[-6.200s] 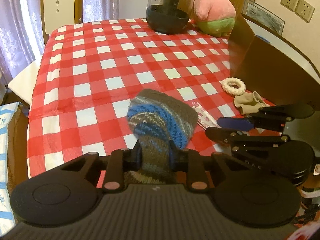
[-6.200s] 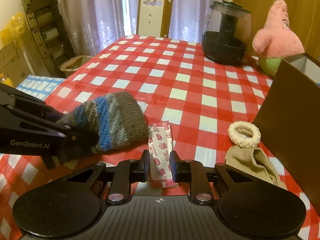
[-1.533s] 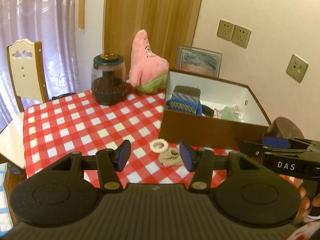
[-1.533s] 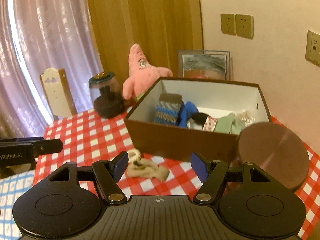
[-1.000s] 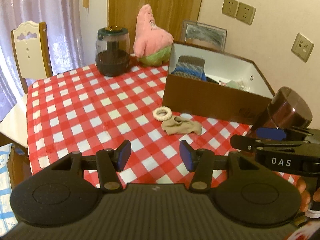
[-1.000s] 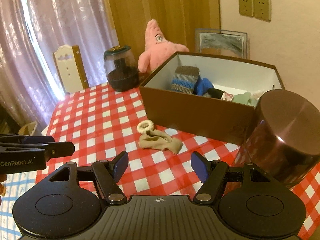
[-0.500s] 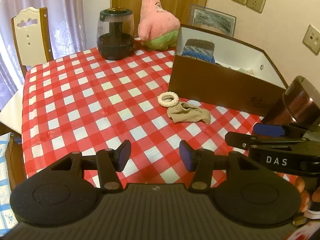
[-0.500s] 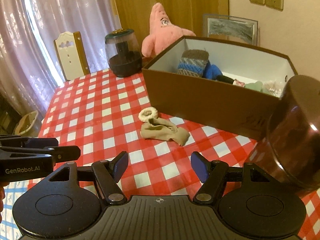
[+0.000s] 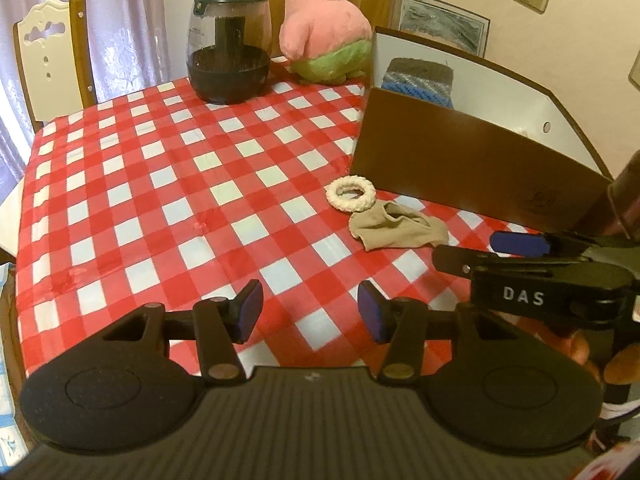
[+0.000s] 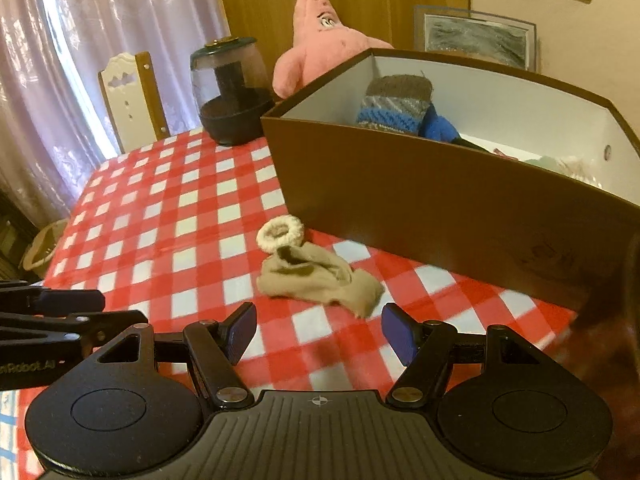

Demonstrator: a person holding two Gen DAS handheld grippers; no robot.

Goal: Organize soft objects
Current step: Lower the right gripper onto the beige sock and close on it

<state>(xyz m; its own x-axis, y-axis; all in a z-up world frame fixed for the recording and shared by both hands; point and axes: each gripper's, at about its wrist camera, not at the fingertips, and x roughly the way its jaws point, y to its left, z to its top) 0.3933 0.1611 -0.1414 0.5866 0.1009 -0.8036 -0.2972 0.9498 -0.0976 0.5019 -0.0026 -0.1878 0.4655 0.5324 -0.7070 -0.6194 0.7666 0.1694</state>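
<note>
1. Checked cloth bare across left and centre; free passage there.
2. Box stands on the right, open on top; its near wall blocks any level approach from the front.
3. Sock and ring touch each other, just in front of the box wall; open from above and from the near side.
4. Inside the box, knit hat leans at the left end; middle floor hidden.
5. Jar and plush stand at the far edge, well apart from the sock.
6. Brown cylinder close on the right, beside the box corner.
7. Right gripper reaches in near the sock's right side.
</note>
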